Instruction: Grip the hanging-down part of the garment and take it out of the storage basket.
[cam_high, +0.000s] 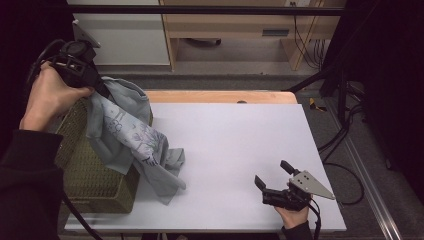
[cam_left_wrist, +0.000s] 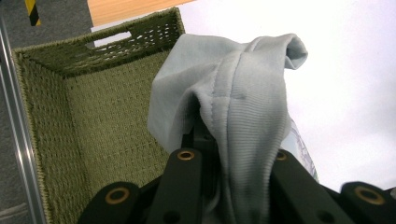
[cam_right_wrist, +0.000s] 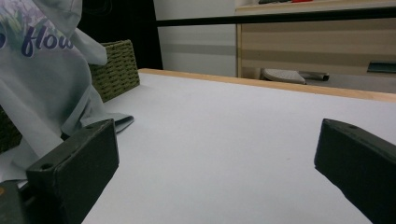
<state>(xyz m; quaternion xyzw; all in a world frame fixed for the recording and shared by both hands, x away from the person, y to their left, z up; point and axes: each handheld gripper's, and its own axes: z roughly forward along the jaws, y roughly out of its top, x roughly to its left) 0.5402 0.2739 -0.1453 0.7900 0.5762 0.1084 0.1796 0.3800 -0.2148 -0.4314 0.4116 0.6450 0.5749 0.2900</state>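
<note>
Upper left of high view: left gripper (cam_high: 95, 82) clamped on pale grey-blue printed cloth garment (cam_high: 132, 140), lifted over green woven basket (cam_high: 95, 185), lower folds trailing onto white table (cam_high: 235, 140). Lower right: right gripper (cam_high: 274, 175) low over table, jaws wide apart, nothing between.

garment (cam_high: 131, 134): soft pale-grey knit cloth, ribbed hem, printed | basket (cam_high: 92, 175): coarse green woven fibre, rough | table (cam_high: 230, 145): smooth matt white top, wood edge | tongs (cam_high: 272, 175): matt black plastic
</note>
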